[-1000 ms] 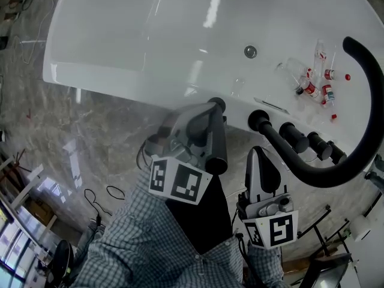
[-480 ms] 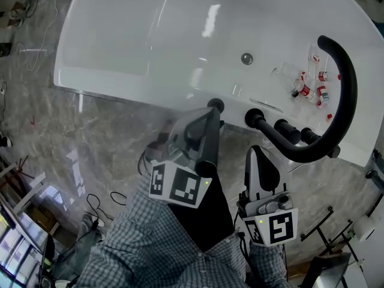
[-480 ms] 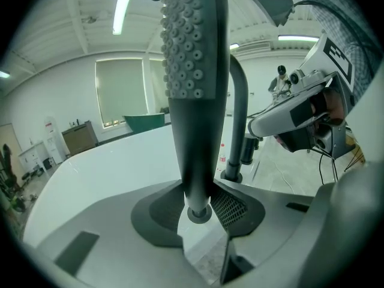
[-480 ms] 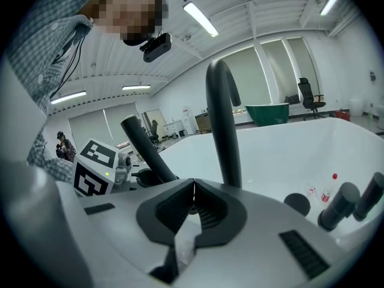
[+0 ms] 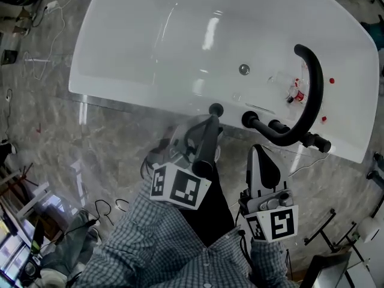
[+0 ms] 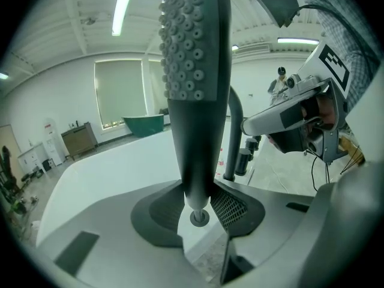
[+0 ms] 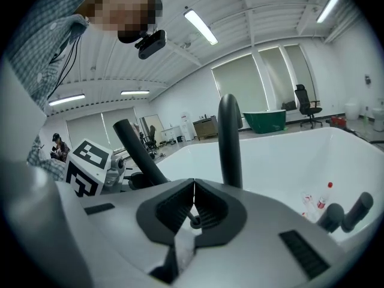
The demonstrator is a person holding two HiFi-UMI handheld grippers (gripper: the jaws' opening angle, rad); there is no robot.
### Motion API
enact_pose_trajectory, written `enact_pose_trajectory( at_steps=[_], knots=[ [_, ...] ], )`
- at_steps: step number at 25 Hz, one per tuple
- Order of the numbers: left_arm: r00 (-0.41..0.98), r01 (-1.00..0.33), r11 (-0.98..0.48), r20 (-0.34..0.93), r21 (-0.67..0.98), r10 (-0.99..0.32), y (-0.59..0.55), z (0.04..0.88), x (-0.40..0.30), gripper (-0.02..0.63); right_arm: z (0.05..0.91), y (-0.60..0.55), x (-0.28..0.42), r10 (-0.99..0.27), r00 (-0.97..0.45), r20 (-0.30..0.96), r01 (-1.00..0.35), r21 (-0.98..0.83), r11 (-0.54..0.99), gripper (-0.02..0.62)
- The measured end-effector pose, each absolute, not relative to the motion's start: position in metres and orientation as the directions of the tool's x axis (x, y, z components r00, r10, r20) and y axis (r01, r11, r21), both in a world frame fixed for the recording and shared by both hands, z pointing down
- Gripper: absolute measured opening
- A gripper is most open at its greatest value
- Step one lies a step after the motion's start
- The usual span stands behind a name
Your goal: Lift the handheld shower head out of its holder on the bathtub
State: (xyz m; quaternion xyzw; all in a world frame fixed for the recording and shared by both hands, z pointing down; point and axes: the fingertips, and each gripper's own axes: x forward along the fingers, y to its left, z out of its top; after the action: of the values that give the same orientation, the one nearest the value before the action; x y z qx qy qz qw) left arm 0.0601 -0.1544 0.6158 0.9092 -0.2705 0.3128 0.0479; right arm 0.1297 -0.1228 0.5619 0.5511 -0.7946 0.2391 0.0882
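Lift apparently done: grips shower head [image 5: 208,138] tight between left gripper [image 6: 197,200] jaws.
Points it toward 12 o'clock at bathtub [image 5: 150,41] rim; holds right gripper [image 7: 193,188] closed, empty, at 5 o'clock. Cannot confirm clear of holder.

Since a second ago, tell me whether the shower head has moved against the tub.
Yes. The shower head has tilted: its near end now lies left of the round holder on the tub rim; earlier, slightly right.
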Motion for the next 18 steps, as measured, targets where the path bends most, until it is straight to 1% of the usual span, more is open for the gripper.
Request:
enact_pose_trajectory(
  at_steps=[8,18],
  knots=[
    [0.654,-0.532,-0.843,0.593,-0.081,-0.469,-0.144,0.562,0.058,0.126,0.504,-0.120,0.132,-0.846,-0.377,0.377,-0.922,-0.242,0.303,0.015],
    [0.651,-0.590,-0.806,0.561,-0.050,-0.511,-0.152,0.496,0.047,0.126,0.437,-0.124,0.133,-0.860,-0.376,0.345,-0.923,-0.217,0.316,0.015]
  ],
)
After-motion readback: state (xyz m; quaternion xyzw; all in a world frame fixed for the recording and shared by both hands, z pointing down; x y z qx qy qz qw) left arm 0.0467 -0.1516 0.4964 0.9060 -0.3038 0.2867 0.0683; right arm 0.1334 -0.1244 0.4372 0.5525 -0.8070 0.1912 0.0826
